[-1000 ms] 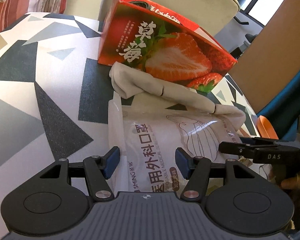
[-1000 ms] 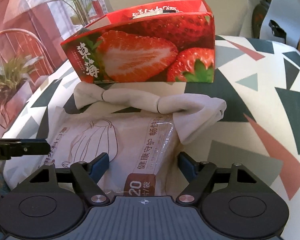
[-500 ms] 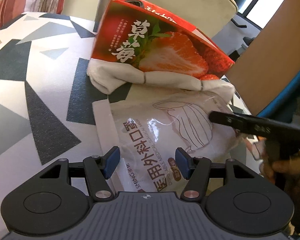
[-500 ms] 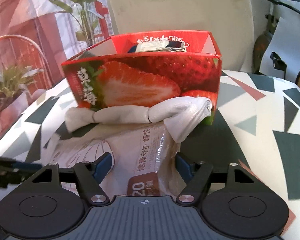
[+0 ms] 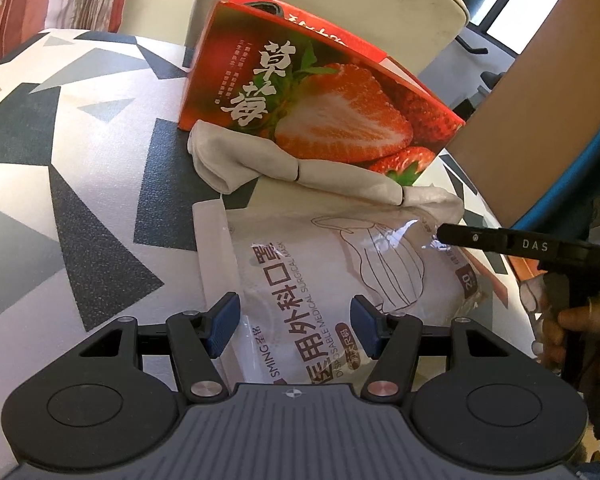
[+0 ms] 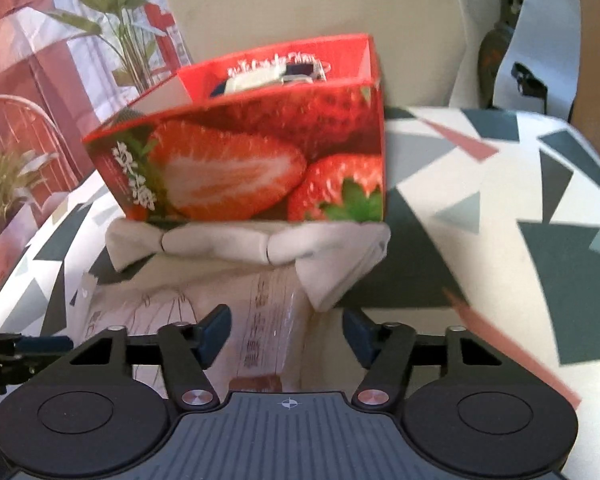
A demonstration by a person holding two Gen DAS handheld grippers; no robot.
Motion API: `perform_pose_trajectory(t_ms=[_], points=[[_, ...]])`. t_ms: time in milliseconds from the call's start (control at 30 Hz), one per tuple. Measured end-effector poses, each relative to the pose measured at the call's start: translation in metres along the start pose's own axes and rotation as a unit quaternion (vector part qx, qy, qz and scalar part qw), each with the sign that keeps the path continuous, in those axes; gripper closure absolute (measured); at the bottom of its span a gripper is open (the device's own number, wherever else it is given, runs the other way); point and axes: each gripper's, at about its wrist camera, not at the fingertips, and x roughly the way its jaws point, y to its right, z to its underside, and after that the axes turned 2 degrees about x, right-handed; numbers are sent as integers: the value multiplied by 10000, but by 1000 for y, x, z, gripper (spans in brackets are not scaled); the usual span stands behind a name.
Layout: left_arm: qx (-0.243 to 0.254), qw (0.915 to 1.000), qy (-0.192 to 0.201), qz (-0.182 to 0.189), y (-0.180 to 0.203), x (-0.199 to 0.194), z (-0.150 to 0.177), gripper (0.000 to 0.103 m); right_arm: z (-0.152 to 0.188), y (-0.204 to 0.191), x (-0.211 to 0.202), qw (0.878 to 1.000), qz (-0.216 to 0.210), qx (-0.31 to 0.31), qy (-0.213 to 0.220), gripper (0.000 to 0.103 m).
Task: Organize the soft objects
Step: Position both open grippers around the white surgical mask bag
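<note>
Geometric grey, black and salmon shapes cover the white tabletop point(image 5: 80, 168), with a pale chair back point(image 6: 320, 8) behind it and potted plants off to one side. A red strawberry-printed box point(image 5: 320, 100) stands open-topped near the far edge; the right wrist view is blurred, so the items inside it are hard to make out beyond something white and dark. A rolled beige cloth point(image 5: 300, 168) lies right against the foot of the box, bound at two places. Just in front of it lies a clear plastic pack of surgical masks point(image 5: 340, 264), its near end cut off beneath both tools.

The left gripper point(image 5: 294, 322) hangs over the pack with its blue pads about half apart; the pack runs between them, but the pads do not appear to press it. The right gripper point(image 6: 286, 332) has just been closing its jaws, and the pack's end sits between them, with clear gaps still showing on both sides. From the left view, one black finger of the right tool reaches over the pack's far corner, and the person's hand point(image 5: 572, 328) holding it is partly cut off at the frame edge.
</note>
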Motion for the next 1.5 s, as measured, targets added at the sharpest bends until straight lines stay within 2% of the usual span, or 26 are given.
perform_pose_trajectory(t_ms=[267, 533, 667, 767, 867, 933, 1033, 1133, 1367, 1500], points=[[49, 10000, 4, -32, 2, 1, 0, 40, -5, -8, 13, 9995, 76, -301, -94, 57], [78, 9999, 5, -62, 3, 2, 0, 40, -25, -13, 27, 9983, 61, -585, -55, 57], [-2, 10000, 14, -27, -1, 1, 0, 40, -36, 9, 45, 9998, 87, -58, 182, 57], [-133, 9999, 25, -18, -6, -3, -3, 43, -35, 20, 47, 9993, 235, 276, 99, 57], [-321, 9994, 72, -101, -13, -9, -9, 45, -24, 18, 36, 9996, -11, 274, 69, 57], [-342, 9991, 35, -264, -17, -10, -14, 44, -18, 16, 30, 9997, -88, 215, -30, 56], [-567, 9980, -144, -258, -26, -6, -19, 44, -11, 19, 33, 9987, -262, 292, -323, 56], [-614, 9972, -306, -298, -32, -3, -23, 44, -12, 23, 38, 9980, -272, 365, -434, 51], [-492, 9960, -694, -269, -42, 1, -37, 45, -22, 26, 45, 9932, -464, 422, -978, 44], [-205, 9942, -1024, -251, -35, 11, -48, 44, -25, 22, 44, 9898, -554, 233, -1290, 43]])
